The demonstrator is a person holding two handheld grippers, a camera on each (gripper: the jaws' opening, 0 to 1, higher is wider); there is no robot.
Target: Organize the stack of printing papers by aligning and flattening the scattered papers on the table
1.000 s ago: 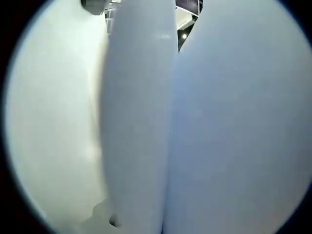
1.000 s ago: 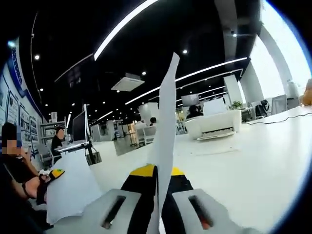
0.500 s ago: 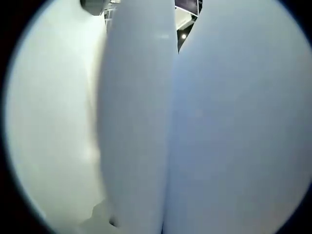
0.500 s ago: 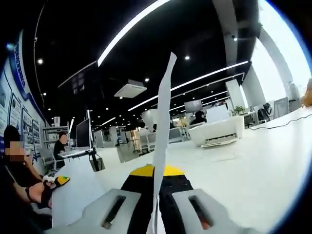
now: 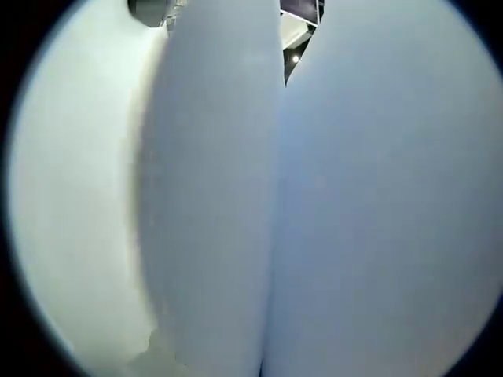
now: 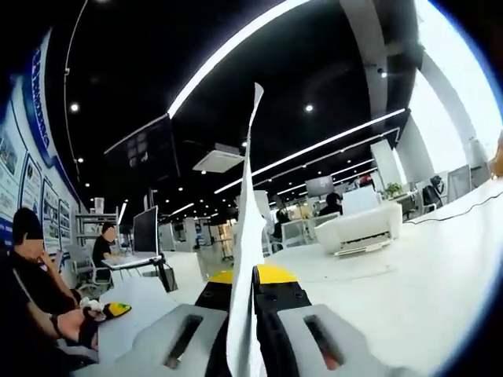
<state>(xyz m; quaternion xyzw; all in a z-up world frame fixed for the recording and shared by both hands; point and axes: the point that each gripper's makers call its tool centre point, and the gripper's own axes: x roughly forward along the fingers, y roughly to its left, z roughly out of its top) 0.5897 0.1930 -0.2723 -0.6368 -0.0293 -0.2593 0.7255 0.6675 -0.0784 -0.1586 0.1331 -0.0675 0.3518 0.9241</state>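
Observation:
In the left gripper view, white printing papers [image 5: 236, 204] press close against the lens, two curved sheets meeting along a vertical seam. They hide the jaws. In the right gripper view my right gripper [image 6: 245, 276] is shut on a white sheet [image 6: 248, 212], which I see edge-on. It rises upright from between the yellow-tipped fingers [image 6: 275, 274] and leans slightly right at its top. Low on the left, a person's hand holds a small yellow and green tool, probably my left gripper [image 6: 116, 309]. Its jaws are too small to read.
A white table [image 6: 416, 275] stretches right and ahead. A white printer [image 6: 357, 232] stands on it further back, with a dark cable [image 6: 464, 206] at the far right. A monitor [image 6: 145, 232] and seated people [image 6: 31, 271] are on the left.
The right gripper view has tilted up, and the held sheet now stands taller and nearer the middle. In the left gripper view the middle sheet has bulged wider to the left.

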